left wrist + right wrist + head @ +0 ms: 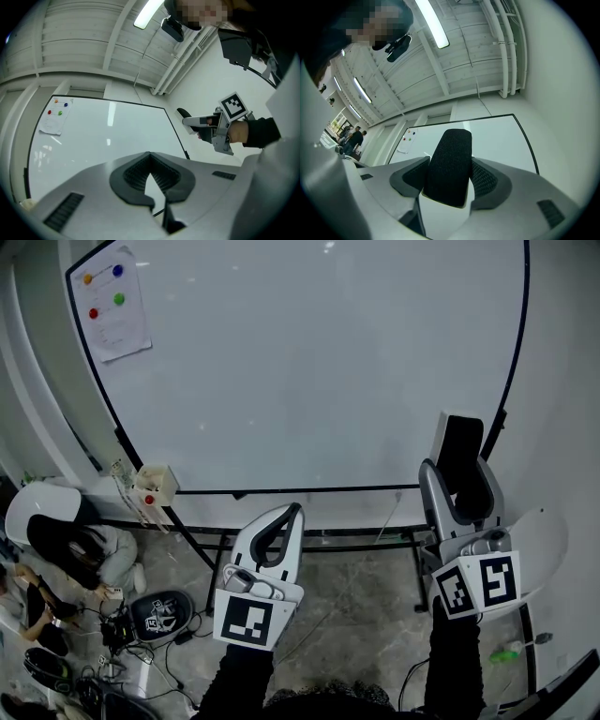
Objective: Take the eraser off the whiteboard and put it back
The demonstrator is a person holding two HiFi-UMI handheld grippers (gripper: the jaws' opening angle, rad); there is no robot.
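Note:
The eraser (459,451), a white block with a black felt face, stands upright between the jaws of my right gripper (459,472), which is shut on it. It is held off the whiteboard (309,362), near the board's lower right corner. The right gripper view shows the felt of the eraser (450,164) filling the gap between the pads, with the whiteboard (487,136) behind. My left gripper (292,512) hangs below the board's bottom edge, shut with nothing in it. In the left gripper view the right gripper (206,123) and the eraser (183,113) appear beyond the board's right edge.
A sheet of paper (111,304) with coloured magnets is pinned at the board's top left. A small box (155,486) sits at the board's lower left corner. A person (66,540) sits on the floor at the left among cables and gear (159,615).

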